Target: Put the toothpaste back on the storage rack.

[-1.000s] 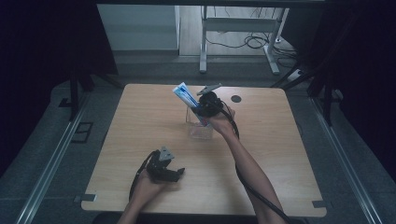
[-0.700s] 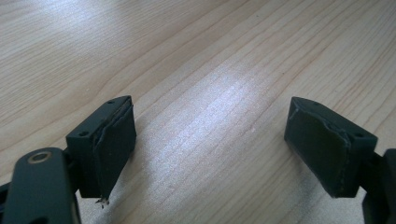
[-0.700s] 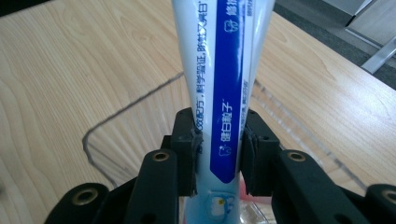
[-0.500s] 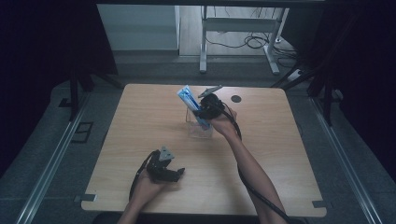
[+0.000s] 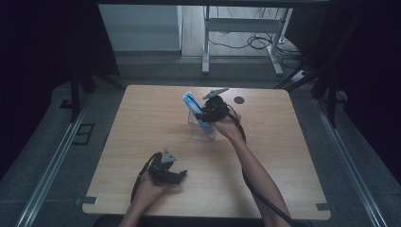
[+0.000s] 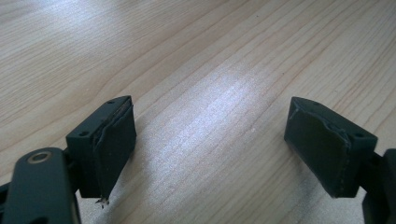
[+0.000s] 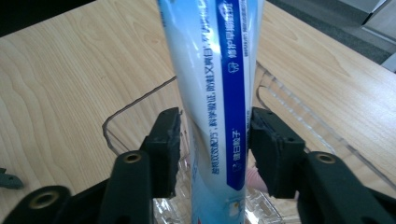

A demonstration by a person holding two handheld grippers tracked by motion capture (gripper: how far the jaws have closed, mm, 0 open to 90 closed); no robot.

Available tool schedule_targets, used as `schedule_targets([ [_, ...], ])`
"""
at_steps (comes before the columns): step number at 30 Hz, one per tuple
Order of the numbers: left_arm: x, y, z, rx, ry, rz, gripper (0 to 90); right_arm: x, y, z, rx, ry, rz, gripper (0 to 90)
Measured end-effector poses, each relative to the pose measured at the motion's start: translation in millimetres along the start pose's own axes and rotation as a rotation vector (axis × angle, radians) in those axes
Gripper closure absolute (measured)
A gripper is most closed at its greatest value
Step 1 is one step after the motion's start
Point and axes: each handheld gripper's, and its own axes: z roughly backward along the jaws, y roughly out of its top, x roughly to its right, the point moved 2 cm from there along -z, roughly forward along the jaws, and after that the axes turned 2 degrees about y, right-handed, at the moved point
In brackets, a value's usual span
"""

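While the right gripper (image 7: 212, 149) lets go: jaws just opening, pads slightly off the toothpaste tube (image 7: 215, 93) between them.
Tube: upright, leaning, in clear holder (image 5: 201, 127) near table's (image 5: 283, 189) far edge, mid-width.
Left gripper (image 6: 210, 149): jaws apart, empty, near front edge.
Progress: placement looks done; withdrawal remains.

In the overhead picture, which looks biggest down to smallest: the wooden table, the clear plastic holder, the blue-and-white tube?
1. Wooden table, by far the largest.
2. and 3. Clear holder and blue-and-white tube: similar in apparent size and overlapping, so no sure ranking.
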Motion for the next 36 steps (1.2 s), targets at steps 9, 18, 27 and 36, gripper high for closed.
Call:
schedule_targets([
  [9, 0.0, 0.0, 0.0, 0.0, 0.0, 0.0, 16.6, 0.2, -2.2, 8.7, 0.02, 0.001, 0.017, 42.9],
  [18, 0.0, 0.0, -0.1, 0.001, 0.0, 0.0, 16.6, -2.0, -1.3, 17.0, 0.034, 0.004, 0.017, 34.6],
  [27, -0.1, 0.0, 0.1, -0.001, 0.0, -0.001, 16.6, -9.2, 0.5, 24.5, 0.042, 0.006, 0.043, 29.0],
  [36, -0.1, 0.0, 0.0, -0.001, 0.0, -0.002, 16.6, -12.0, -0.5, 32.8, 0.042, 0.007, 0.054, 26.8],
])
